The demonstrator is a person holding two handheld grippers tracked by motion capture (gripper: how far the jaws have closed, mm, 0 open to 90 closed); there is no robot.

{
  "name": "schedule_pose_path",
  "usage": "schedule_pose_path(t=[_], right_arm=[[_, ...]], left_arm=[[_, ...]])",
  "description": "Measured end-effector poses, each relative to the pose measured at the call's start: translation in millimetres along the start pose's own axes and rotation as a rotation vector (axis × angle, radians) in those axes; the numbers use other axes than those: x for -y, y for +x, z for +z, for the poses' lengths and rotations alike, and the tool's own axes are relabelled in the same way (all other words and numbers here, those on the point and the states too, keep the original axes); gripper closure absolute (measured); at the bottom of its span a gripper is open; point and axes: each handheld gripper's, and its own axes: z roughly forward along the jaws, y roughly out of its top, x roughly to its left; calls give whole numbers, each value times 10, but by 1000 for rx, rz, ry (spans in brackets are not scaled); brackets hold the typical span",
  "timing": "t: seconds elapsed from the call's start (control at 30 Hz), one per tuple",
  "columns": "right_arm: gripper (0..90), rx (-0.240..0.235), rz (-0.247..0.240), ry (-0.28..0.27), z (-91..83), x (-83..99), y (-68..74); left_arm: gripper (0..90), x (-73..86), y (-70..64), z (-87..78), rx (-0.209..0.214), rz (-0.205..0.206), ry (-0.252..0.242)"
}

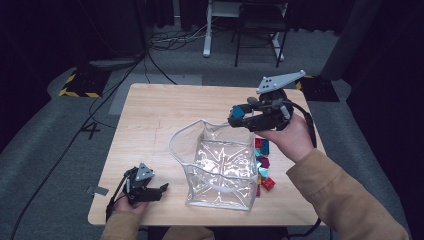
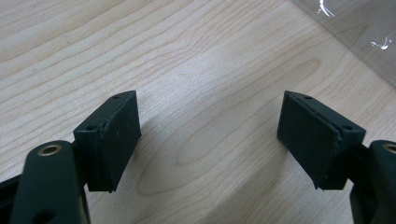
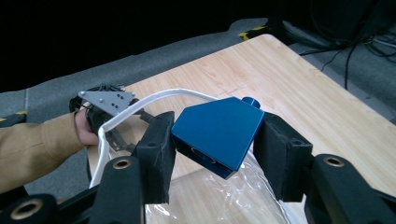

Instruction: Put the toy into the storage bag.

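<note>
A clear plastic bag (image 1: 217,165) with a white rim stands open in the middle of the wooden table (image 1: 150,115). My right gripper (image 1: 239,116) hovers over its far right corner, shut on a blue brick (image 3: 218,133) with a sloped face. The bag's white rim (image 3: 140,105) curves just beneath the brick. Near the table's front left corner my left gripper (image 1: 161,190) rests low, open, its jaws wide apart over bare wood (image 2: 205,116). A pile of red, blue and magenta bricks (image 1: 263,167) lies against the bag's right side.
A clear edge of the bag (image 2: 359,42) shows at the upper right of the left gripper view. Beyond the table are a dark chair (image 1: 260,25), a white desk leg (image 1: 207,30) and cables on grey carpet.
</note>
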Motion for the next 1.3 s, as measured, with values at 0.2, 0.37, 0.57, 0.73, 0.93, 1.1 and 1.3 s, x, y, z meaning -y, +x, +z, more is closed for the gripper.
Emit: schedule_pose_path(t=[0.2, 0.37, 0.57, 0.73, 0.93, 1.1, 1.3], right_arm=[[492, -23, -21, 54, 244, -74, 53], [492, -38, -26, 110, 463, -80, 69], [492, -49, -31, 182, 689, -23, 65], [492, -54, -4, 282, 880, 61, 69], [492, -44, -28, 398, 1079, 159, 131], [492, -32, -31, 474, 1195, 219, 163], [448, -47, -41, 490, 1222, 242, 165]], left_arm=[[217, 0, 0, 0, 0, 0, 0], [217, 0, 0, 0, 5, 2, 2], [216, 0, -1, 0, 8, 0, 3], [220, 0, -5, -2, 4, 4, 3], [220, 0, -5, -2, 5, 5, 4], [219, -1, -4, -2, 6, 8, 3], [218, -1, -5, -1, 6, 9, 2]])
